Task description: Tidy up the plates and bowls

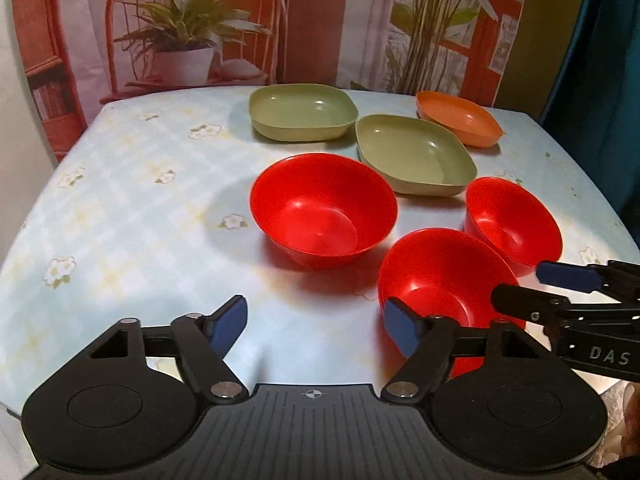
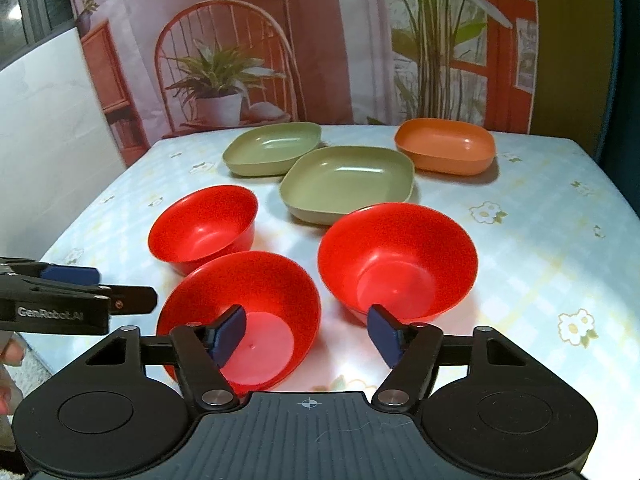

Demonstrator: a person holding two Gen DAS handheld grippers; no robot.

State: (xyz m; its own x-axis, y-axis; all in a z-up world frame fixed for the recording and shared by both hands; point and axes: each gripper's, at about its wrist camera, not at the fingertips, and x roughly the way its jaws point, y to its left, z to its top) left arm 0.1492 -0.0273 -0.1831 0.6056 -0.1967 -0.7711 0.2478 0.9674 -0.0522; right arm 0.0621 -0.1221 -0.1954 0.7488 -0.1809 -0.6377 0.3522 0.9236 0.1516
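Both grippers hang open near me: my left gripper [image 1: 316, 326] above the tablecloth [image 1: 132, 216], my right gripper [image 2: 306, 332] holding nothing over the nearest red bowl [image 2: 240, 316]. Two more red bowls [image 2: 396, 258] [image 2: 204, 226] sit just beyond. Farther back lie two green plates [image 2: 348, 184] [image 2: 272, 154] and an orange plate [image 2: 444, 150].

Black left gripper [image 1: 316, 326], blue jaws, silver screws.
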